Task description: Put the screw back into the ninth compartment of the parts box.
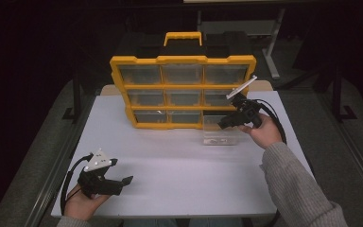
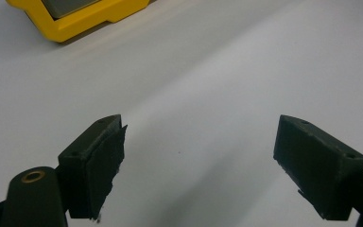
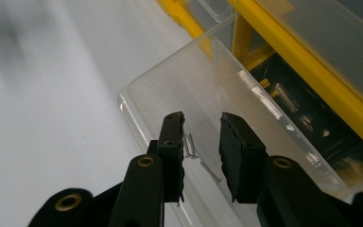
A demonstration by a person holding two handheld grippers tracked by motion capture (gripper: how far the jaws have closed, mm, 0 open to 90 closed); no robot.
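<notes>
A yellow organiser (image 1: 183, 91) with nine clear drawers stands upright at the far middle of a white worktop (image 1: 179, 175). One clear plastic drawer (image 1: 221, 130) has been pulled out of the organiser's bottom right slot and sits on the worktop just in front of that slot. The right gripper (image 1: 227, 122), held in a person's hand, hangs just above this drawer, right of the organiser's lower corner. In the right gripper view its fingers (image 3: 172, 142) stand a little apart over the drawer's open top, gripping nothing, with a few small screws (image 3: 191, 146) lying on the drawer floor below them. The left gripper (image 1: 125, 182) rests well in front of the organiser, toward the near left, its fingers (image 2: 99, 161) spread wide and empty.
</notes>
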